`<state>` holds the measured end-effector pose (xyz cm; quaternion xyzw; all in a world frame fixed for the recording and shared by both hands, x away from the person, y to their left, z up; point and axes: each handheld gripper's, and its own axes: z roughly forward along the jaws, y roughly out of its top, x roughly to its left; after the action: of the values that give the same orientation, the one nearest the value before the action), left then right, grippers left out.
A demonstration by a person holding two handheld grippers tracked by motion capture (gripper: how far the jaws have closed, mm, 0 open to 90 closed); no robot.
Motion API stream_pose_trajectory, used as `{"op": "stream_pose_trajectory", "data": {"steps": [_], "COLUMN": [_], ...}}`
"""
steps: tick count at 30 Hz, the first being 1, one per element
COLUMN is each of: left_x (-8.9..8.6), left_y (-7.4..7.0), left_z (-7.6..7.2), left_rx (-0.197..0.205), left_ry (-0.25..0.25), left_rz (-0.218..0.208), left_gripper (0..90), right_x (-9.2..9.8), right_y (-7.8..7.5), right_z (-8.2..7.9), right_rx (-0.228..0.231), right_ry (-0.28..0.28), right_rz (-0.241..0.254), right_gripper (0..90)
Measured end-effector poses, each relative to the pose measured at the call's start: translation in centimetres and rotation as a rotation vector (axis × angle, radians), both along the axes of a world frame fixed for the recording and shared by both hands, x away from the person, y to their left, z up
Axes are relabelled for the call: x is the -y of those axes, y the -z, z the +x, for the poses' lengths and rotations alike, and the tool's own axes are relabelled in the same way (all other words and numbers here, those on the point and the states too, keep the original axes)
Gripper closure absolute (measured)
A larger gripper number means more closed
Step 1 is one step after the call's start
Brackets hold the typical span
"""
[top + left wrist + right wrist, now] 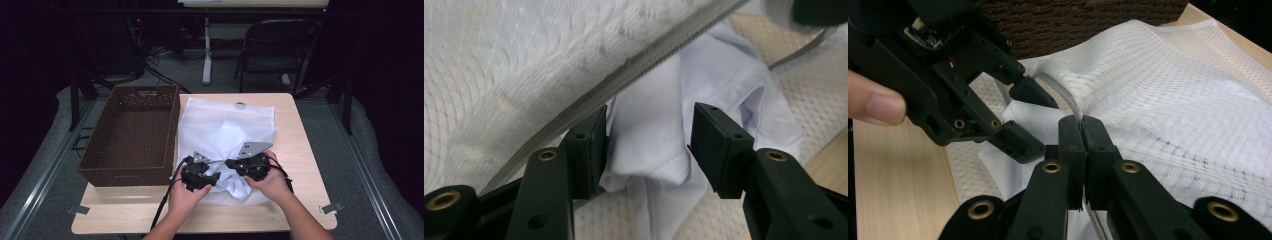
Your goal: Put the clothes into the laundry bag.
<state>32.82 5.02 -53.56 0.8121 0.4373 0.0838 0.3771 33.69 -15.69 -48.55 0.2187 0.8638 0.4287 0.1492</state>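
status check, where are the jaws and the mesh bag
Right gripper shut on mesh bag zipper edge. Left gripper open around white garment. Nothing blocking.

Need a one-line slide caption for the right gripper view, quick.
Right gripper shut on the mesh bag's zipper edge; left gripper open beside white cloth.

Light wood table point(300, 150), rect., seen from above. At far left a brown woven basket point(131, 135) is set directly on it, long side running near-far, its near-left corner just over the table's edge. Right beside it, approx. centre, a white mesh bag point(240, 120) is spread flat on the top, w/ white cloth point(235, 175) bunched at its near end.
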Motion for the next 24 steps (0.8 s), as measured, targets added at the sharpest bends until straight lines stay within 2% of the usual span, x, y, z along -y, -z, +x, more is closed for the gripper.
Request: {"op": "stream_pose_trajectory", "data": {"steps": [9,16,20,24], "left_x": [0.0,0.1,0.1,0.0], "left_y": [1.2,2.3,2.7,3.1], "left_z": [-0.3,-0.2,-0.1,-0.2], "left_rx": [0.007,0.012,0.020,0.027], "left_ry": [0.008,0.022,0.020,0.015], "left_rz": [0.016,0.058,0.064,0.052], "left_gripper": [45.6,43.4,44.0,49.4], "right_x": [-0.2,-0.2,-0.2,-0.2], "right_y": [0.1,0.1,0.1,0.1], "right_z": [0.0,-0.1,-0.1,-0.1], "right_rx": [0.000,-0.001,0.001,0.002], "right_ry": [-0.005,-0.004,-0.005,-0.005], "right_rz": [-0.007,-0.004,-0.005,-0.007], "right_gripper": [88.2,88.2,88.2,88.2]}}
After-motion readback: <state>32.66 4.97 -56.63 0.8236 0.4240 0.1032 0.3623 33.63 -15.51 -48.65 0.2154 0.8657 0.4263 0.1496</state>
